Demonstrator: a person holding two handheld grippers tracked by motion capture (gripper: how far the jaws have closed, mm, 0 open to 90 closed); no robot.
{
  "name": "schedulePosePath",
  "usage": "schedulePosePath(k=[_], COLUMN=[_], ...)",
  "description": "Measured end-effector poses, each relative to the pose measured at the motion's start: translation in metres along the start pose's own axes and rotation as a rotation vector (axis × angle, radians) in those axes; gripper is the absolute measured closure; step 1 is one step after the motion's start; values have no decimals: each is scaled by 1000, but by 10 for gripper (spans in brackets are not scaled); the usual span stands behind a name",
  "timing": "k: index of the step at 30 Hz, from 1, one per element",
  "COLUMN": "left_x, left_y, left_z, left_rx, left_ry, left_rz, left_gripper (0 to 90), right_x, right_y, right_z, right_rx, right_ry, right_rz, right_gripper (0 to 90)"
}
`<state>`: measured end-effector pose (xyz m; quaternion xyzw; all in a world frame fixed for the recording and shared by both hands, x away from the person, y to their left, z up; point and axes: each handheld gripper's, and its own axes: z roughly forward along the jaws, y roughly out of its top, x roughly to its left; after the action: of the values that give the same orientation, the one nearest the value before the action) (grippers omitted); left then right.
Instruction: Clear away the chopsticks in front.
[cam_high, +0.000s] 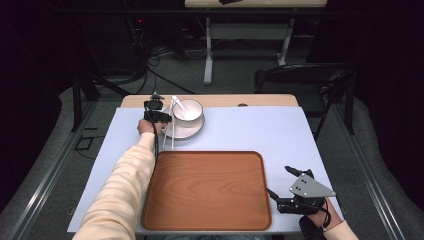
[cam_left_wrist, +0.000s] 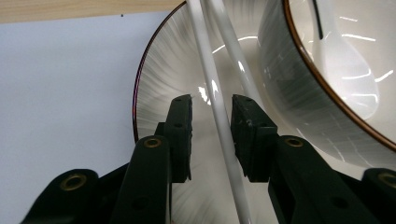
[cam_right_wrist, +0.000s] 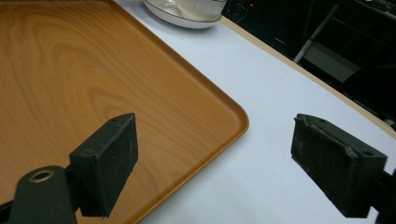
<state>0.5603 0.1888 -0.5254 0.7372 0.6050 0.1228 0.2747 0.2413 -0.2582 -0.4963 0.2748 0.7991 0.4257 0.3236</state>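
Observation:
A white bowl (cam_high: 194, 119) with a brown rim stands on a white plate (cam_high: 192, 134) at the table's far left, and a white spoon (cam_high: 178, 105) rests in it. Two white chopsticks (cam_high: 173, 136) lie across the plate's left side. My left gripper (cam_high: 162, 117) is over that side. In the left gripper view its jaws (cam_left_wrist: 211, 105) straddle one chopstick (cam_left_wrist: 205, 56) above the plate (cam_left_wrist: 163, 70), the left pad apart from it, the bowl (cam_left_wrist: 289, 84) and spoon (cam_left_wrist: 345, 60) just right. My right gripper (cam_high: 279, 180) stands open (cam_right_wrist: 215, 158) by the tray's right corner, holding nothing.
A wooden tray (cam_high: 207, 190) (cam_right_wrist: 70, 70) lies bare at the near middle of the pale blue table cover (cam_high: 260, 130). A black chair (cam_high: 300, 80) stands beyond the table's far right corner, with cables and a desk frame (cam_high: 207, 55) on the floor behind.

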Motion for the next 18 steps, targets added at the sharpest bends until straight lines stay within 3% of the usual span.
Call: schedulePosePath(k=[6, 8, 13, 18], left_x=[2, 4, 9, 14], left_y=[0, -1, -1, 0], left_z=[3, 4, 3, -9], left_rx=[19, 12, -1, -33], left_ry=[30, 57, 59, 45], left_rz=[-18, -28, -49, -69], left_gripper=[775, 827, 840, 842], right_x=[0, 0, 0, 0], right_y=[0, 0, 0, 0], right_z=[0, 0, 0, 0], right_rx=[0, -1, -2, -2], right_ry=[1, 2, 1, 0], right_rz=[1, -1, 2, 5], right_gripper=[141, 141, 141, 141])
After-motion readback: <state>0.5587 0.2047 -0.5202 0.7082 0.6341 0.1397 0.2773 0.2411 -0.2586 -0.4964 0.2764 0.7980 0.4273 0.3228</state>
